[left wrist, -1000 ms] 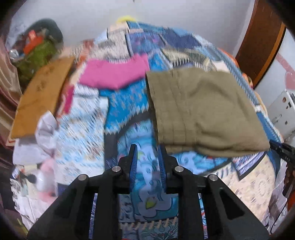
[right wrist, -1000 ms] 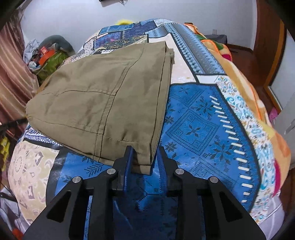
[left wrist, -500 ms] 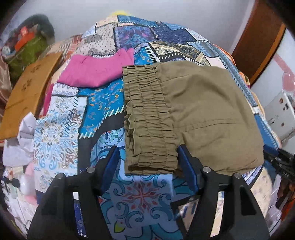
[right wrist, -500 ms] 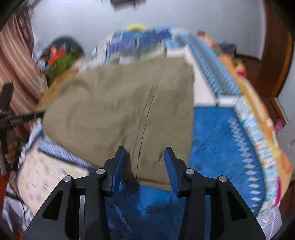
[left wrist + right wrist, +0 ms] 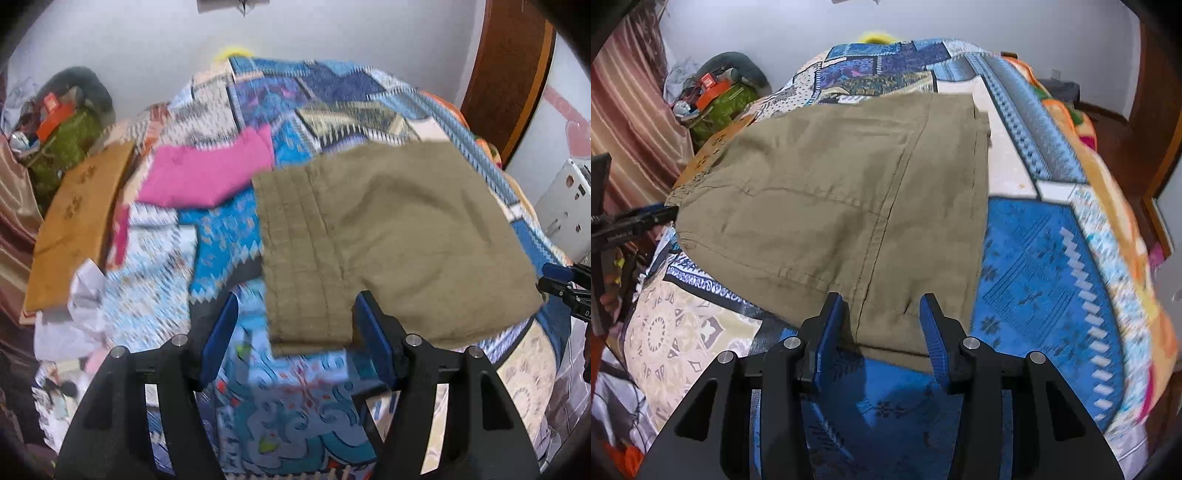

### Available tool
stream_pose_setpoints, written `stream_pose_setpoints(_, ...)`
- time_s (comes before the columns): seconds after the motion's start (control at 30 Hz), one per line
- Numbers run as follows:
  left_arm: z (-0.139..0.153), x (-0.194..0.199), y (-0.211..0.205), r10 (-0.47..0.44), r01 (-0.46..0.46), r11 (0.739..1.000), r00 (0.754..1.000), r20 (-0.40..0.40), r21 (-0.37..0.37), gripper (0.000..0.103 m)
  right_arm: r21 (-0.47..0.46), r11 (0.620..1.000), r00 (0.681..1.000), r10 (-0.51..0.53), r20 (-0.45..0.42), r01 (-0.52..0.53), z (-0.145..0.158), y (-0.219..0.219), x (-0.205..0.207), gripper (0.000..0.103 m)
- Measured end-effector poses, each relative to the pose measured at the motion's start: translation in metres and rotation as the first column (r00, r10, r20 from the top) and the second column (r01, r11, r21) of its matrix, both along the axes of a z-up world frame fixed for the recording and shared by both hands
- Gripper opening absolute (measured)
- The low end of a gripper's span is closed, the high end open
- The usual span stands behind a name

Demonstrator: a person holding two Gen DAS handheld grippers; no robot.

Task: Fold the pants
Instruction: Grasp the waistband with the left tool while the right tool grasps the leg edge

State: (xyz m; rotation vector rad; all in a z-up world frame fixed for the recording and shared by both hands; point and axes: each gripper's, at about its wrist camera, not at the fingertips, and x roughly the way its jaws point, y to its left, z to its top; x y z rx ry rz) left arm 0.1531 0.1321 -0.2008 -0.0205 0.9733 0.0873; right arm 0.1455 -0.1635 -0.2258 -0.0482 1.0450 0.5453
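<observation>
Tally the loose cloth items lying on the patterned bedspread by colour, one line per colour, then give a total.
Olive-brown: 1, the folded pants
Pink: 1, the pink garment
Total: 2, both lying on the bedspread

a home bedroom: bed under a patchwork quilt, striped curtain, wooden door, clutter pile by wall.
</observation>
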Motion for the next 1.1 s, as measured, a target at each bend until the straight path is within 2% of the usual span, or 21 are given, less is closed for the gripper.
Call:
stream_pose_setpoints(0.07, 0.013, 0.011, 0.007, 0.010, -0.010, 1.000, 1.000, 0.024, -0.007, 0.066, -0.028, 1.000, 0.999, -0.002, 0.048, 0.003, 0.011, -0.001, 0.006, 0.040)
stream_pose_setpoints(0.17, 0.024, 0.036, 0.017, 0.044, -0.045, 0.999, 0.998, 0.044, 0.015, 0.067, -0.018, 0.999, 0.993, -0.024, 0.112, 0.026, 0.029, -0.006, 0.025, 0.049)
stream_pose_setpoints(0.23, 0.025, 0.055, 0.023, 0.058, -0.059, 0.998, 0.997, 0.051, 0.020, 0.073, -0.009, 0.999, 0.989, -0.045, 0.141, 0.047, 0.037, -0.008, 0.039, 0.050)
stream_pose_setpoints(0.33, 0.019, 0.086, 0.033, 0.079, -0.079, 0.997, 0.996, 0.032, -0.003, 0.074, 0.002, 0.998, 0.982, -0.064, 0.179, 0.064, 0.045, -0.007, 0.066, 0.050)
stream_pose_setpoints(0.5, -0.004, 0.126, 0.040, 0.068, -0.069, 0.997, 0.997, -0.031, -0.044, 0.074, 0.005, 0.996, 0.979, -0.086, 0.185, 0.086, 0.040, -0.003, 0.127, 0.050)
stream_pose_setpoints(0.8, -0.043, 0.156, 0.027, -0.007, 0.006, 1.000, 0.995, -0.098, -0.013, 0.074, -0.006, 0.997, 0.994, -0.081, 0.080, 0.081, -0.008, 0.016, 0.218, 0.050)
stream_pose_setpoints(0.9, -0.048, 0.156, 0.027, -0.008, 0.007, 1.000, 0.996, -0.091, -0.002, 0.076, -0.014, 0.996, 0.996, -0.086, 0.034, 0.087, -0.027, 0.025, 0.245, 0.050)
stream_pose_setpoints(0.97, -0.049, 0.154, 0.028, 0.020, -0.018, 0.999, 0.998, -0.067, 0.033, 0.076, -0.012, 0.997, 0.997, -0.082, 0.010, 0.082, -0.036, 0.028, 0.253, 0.049)
stream_pose_setpoints(1.07, -0.052, 0.151, 0.036, 0.093, -0.091, 0.995, 0.995, -0.047, 0.033, 0.076, -0.024, 0.999, 0.999, -0.045, 0.031, 0.046, -0.042, 0.036, 0.253, 0.022)
stream_pose_setpoints(1.1, -0.053, 0.150, 0.040, 0.114, -0.113, 0.993, 0.992, -0.048, 0.019, 0.077, -0.056, 0.997, 0.998, -0.047, 0.046, 0.049, -0.043, 0.039, 0.251, 0.008)
